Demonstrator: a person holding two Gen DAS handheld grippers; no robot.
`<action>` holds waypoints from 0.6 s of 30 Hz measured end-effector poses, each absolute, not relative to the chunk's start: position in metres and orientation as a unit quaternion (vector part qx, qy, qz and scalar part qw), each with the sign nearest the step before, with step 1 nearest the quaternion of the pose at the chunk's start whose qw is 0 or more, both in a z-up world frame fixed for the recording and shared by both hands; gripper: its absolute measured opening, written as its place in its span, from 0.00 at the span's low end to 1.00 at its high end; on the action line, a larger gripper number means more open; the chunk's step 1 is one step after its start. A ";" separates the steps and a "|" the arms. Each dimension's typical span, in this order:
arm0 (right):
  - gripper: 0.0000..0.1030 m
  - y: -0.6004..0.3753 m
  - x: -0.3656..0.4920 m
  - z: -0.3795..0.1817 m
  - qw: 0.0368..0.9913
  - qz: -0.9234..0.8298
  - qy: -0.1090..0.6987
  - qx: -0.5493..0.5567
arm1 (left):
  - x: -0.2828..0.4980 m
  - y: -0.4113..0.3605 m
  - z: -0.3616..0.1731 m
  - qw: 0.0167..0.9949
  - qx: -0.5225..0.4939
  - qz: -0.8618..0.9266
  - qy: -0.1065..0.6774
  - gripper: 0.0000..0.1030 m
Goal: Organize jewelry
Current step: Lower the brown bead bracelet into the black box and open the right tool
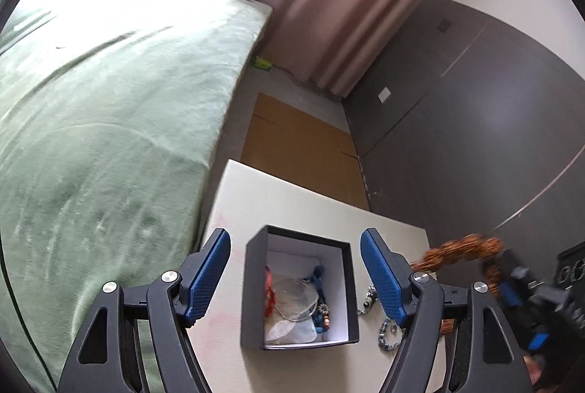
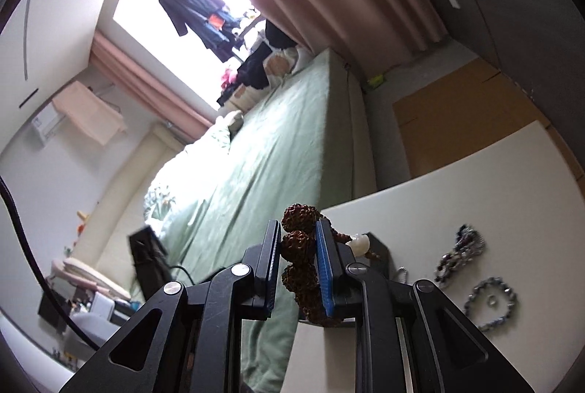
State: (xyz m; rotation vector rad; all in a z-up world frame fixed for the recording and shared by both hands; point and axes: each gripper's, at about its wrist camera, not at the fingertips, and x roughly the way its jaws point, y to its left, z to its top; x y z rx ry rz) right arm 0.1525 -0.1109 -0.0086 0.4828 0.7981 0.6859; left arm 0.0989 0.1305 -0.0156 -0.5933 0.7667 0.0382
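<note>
The right gripper (image 2: 298, 268) has its jaws clamped on a string of knobbly brown seed beads (image 2: 298, 241), held above the pale surface (image 2: 475, 173). The bracelet looks light and limp; its rough, hard beads should resist slipping, so a pinch across one or two beads seems soundest, though the loose tail with a pale bead (image 2: 356, 241) will swing. The left gripper (image 1: 295, 278) hangs with jaws apart and empty, straddling the open black box (image 1: 252, 283), matte-walled, white inside, holding tangled pieces. Metal chain bracelets (image 2: 490, 301) lie beside it, slick and floppy.
</note>
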 end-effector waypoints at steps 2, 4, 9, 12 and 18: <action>0.20 -0.101 0.157 -0.019 0.832 0.326 0.388 0.226 | 0.096 0.139 -0.015 0.883 -0.294 0.022 0.364 0.72; 0.20 -0.087 0.161 -0.030 0.825 0.329 0.402 0.222 | 0.093 0.145 -0.013 0.883 -0.301 0.026 0.360 0.72; 0.20 -0.072 0.172 -0.048 0.826 0.310 0.424 0.205 | 0.090 0.151 -0.011 0.884 -0.304 0.032 0.353 0.72; 0.34 -0.078 0.179 -0.058 0.827 0.279 0.446 0.197 | 0.090 0.147 -0.011 0.886 -0.299 0.029 0.354 0.72; 0.65 -0.120 0.173 -0.045 0.843 0.250 0.420 0.224 | 0.093 0.130 -0.010 0.890 -0.286 0.019 0.354 0.72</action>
